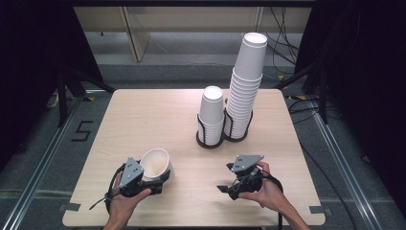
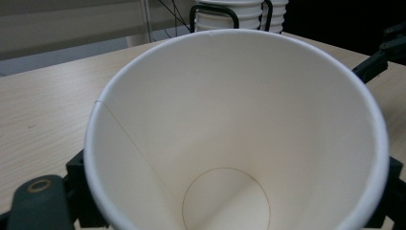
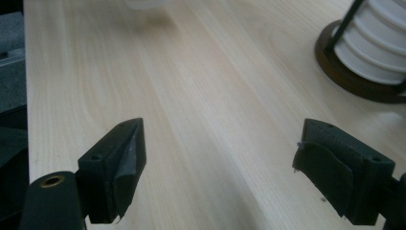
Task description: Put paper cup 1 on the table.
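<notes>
Cup point(image 1: 156, 164) sits clamped in your left gripper point(image 1: 143, 179) at lower left of the high view, mouth tilted up, seemingly readied for stacking, while your right gripper point(image 1: 229, 188) hovers wide and empty over the desk point(image 1: 143, 115).

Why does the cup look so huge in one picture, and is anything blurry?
In the left gripper view the paper cup sits right against the lens, so it looks huge and its rim bulges. In the right gripper view the far table is soft and smeared, while the jaws are sharp. The high view is evenly lit, with dark surroundings.
</notes>
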`<state>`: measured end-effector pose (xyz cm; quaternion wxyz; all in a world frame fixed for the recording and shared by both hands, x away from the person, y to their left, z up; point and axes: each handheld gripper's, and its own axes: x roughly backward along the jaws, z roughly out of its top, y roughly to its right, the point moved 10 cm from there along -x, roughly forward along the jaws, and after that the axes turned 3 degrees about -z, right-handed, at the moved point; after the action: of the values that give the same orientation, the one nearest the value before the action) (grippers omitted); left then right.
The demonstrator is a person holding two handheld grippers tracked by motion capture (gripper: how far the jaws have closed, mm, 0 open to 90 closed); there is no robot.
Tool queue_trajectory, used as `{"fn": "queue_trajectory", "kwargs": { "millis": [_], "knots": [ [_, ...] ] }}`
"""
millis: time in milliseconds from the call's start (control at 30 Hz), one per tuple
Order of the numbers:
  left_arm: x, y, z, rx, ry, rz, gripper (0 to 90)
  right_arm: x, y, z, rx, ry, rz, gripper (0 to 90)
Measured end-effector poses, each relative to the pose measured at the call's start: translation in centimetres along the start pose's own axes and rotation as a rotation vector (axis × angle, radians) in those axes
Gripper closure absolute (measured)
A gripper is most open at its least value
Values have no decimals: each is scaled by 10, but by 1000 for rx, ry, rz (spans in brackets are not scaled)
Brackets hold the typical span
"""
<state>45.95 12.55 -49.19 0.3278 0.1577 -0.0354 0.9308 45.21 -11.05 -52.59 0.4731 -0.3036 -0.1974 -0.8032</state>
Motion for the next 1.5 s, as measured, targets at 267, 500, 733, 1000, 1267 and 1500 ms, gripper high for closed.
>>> {"fn": "queue_trajectory", "kwargs": {
  "millis": [267,500,733,1000,1267,1500],
  "knots": [
    [-5,-22,-1,18,-16,40,129,9,11,-10,-65,13,-39,186],
    [-17,-48,3,30,-24,92,129,14,19,-17,-102,19,-62,189],
    [-32,-69,8,43,-23,128,128,18,20,-20,-106,11,-82,181],
    [-53,-87,20,35,-25,162,128,22,20,-30,-141,3,-83,181],
    [-74,-111,30,49,2,193,127,22,22,-34,-120,8,-89,180],
    [-93,-138,29,49,-25,257,127,22,19,-36,-120,2,-75,180]
  ]
}}
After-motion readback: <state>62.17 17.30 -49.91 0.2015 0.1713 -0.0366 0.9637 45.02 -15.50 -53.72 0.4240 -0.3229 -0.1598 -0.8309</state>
